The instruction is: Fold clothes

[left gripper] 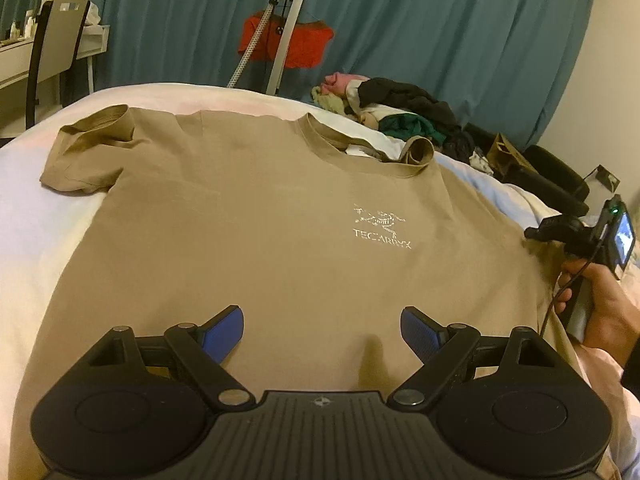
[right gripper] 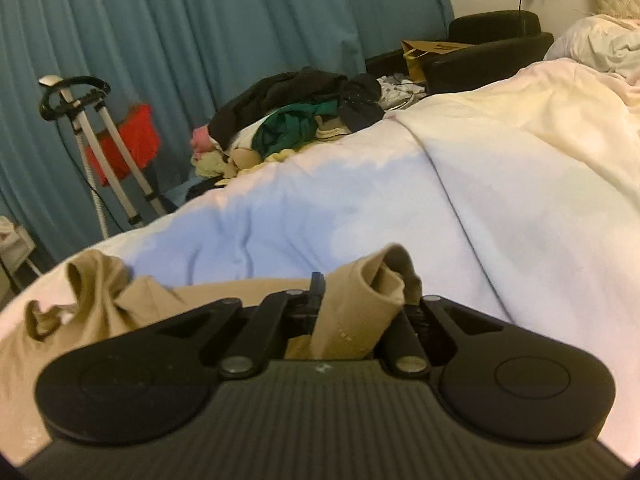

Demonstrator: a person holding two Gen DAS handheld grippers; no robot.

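The left gripper [left gripper: 322,330] hangs wide over the tan T-shirt [left gripper: 256,240] — light, limp. The right gripper [right gripper: 360,304] pinches its sleeve [right gripper: 360,300] beside the collar — good hold.

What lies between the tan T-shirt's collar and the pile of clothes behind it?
In the left wrist view, only bare white bedsheet separates the tan T-shirt collar from the clothes pile.

Teal curtain [left gripper: 440,40], white bed cover [right gripper: 500,208], black armchair [right gripper: 492,52], brown paper bag [right gripper: 424,56], red garment on a steamer stand [left gripper: 288,46]
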